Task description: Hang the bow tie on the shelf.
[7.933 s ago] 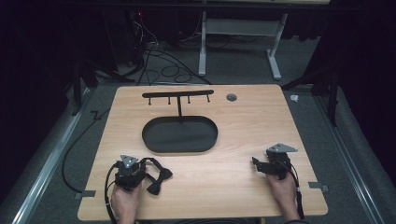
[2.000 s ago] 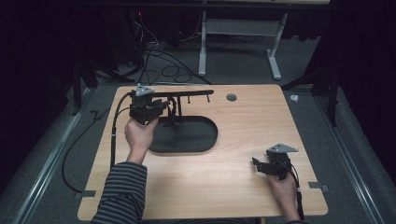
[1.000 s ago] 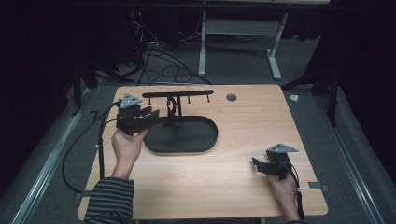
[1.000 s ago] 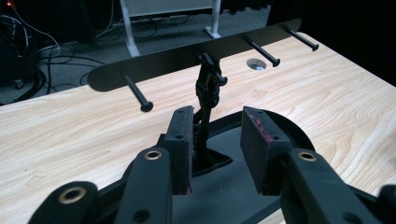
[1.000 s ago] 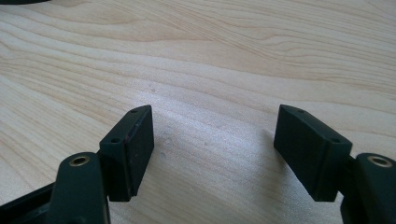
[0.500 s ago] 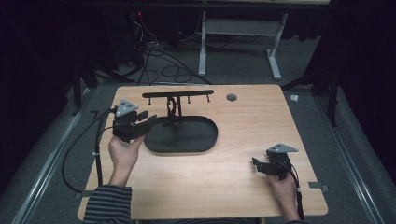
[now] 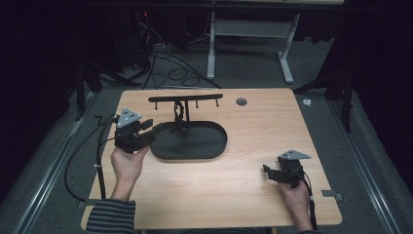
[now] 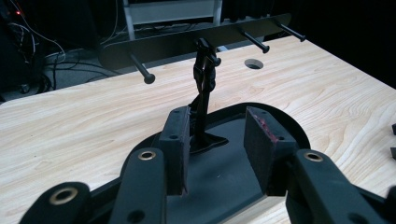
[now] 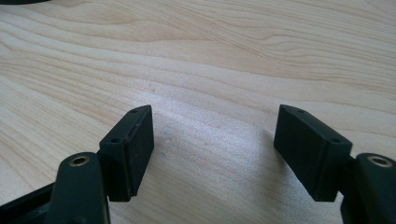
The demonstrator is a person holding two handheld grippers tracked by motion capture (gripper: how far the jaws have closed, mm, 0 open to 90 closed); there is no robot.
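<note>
Surface [image 7: 253, 195]: light wood top, seen from above; a round hole [image 7: 241, 101] sits near its 12 o'clock edge.
Stand [image 7: 187, 141]: black, at about 11 o'clock from the surface's middle; an oval tray base with a thin post [image 7: 180, 114] rising from its far side and a crossbar [image 7: 185, 99] with pegs on top.
Tray contents: the oval base looks bare in the high view and the left gripper view.
Strap [image 8: 205, 70]: a small black looped piece hangs from the crossbar at the post, above the tray's far rim.
Left hand-held gripper [image 8: 217, 140]: at 9 o'clock of the stand, over the tray's near-left rim; jaws apart, nothing between them, pointing toward the post.
Left hand [image 7: 127, 163]: holds that gripper from behind; a striped sleeve [image 7: 107, 217] shows at the bottom edge.
Right hand-held gripper [image 9: 212, 144]: at about 4 o'clock on the surface, well apart from the stand; jaws wide apart over bare wood, gripping nothing.
Right hand [image 7: 294, 195]: holds it near the surface's front edge.
</note>
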